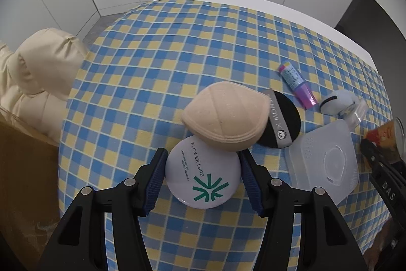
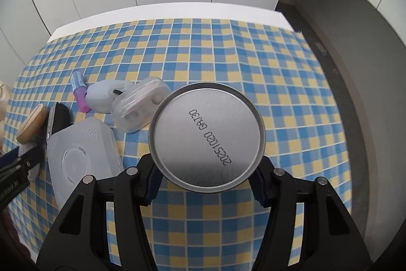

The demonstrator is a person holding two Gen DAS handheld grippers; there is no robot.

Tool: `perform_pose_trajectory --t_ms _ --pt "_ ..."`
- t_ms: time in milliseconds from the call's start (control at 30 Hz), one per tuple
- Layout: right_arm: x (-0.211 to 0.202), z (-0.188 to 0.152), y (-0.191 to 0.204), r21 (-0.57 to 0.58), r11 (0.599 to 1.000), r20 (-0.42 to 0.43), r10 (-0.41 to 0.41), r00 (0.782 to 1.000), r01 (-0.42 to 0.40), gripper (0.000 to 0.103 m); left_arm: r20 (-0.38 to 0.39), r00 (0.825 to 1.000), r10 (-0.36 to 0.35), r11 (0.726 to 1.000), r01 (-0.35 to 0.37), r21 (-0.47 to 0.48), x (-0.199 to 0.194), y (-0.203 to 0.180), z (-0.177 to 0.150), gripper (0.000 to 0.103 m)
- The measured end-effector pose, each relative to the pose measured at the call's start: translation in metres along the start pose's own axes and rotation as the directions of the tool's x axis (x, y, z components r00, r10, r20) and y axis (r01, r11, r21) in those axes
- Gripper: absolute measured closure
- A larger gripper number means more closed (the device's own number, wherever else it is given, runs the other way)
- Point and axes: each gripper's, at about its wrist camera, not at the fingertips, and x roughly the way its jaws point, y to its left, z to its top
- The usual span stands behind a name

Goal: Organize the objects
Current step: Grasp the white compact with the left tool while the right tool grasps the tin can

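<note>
Black two-finger grippers, blue ribbed pads.
Left gripper (image 1: pixel 203 169) and right gripper (image 2: pixel 206 175): silver round screws on angular black arms, lower frame.

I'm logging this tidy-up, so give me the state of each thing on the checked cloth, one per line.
Left gripper: closed on the white compact.
White compact: shut, flat, partly under the beige puff.
Beige puff: resting on compact and black puff.
Black puff: lying flat.
Right gripper: closed on the can.
Can: upright, sealed.
Frosted box: lid on.
Purple tube: lying down, capped.
</note>
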Motion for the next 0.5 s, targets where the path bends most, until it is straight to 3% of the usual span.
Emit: perform_pose_trajectory --t_ms 167,333,500 --pt "-0.02 0.004 0.001 0.0 1.0 -0.018 0.005 1.0 -0.005 0.043 0.012 1.0 -0.018 1.0 0.018 -0.022 -0.013 0.008 0.01 0.045" --pt "-0.048 0.013 0.001 0.016 1.0 -0.023 0.004 1.0 -0.004 0.043 0.07 0.997 -0.019 1.0 0.02 -0.008 -0.055 0.019 0.001 0.045" --pt "-0.089 0.023 0.005 0.022 1.0 0.009 0.002 1.0 -0.002 0.043 0.116 0.993 -0.027 1.0 0.026 0.006 -0.099 0.022 0.012 0.045"
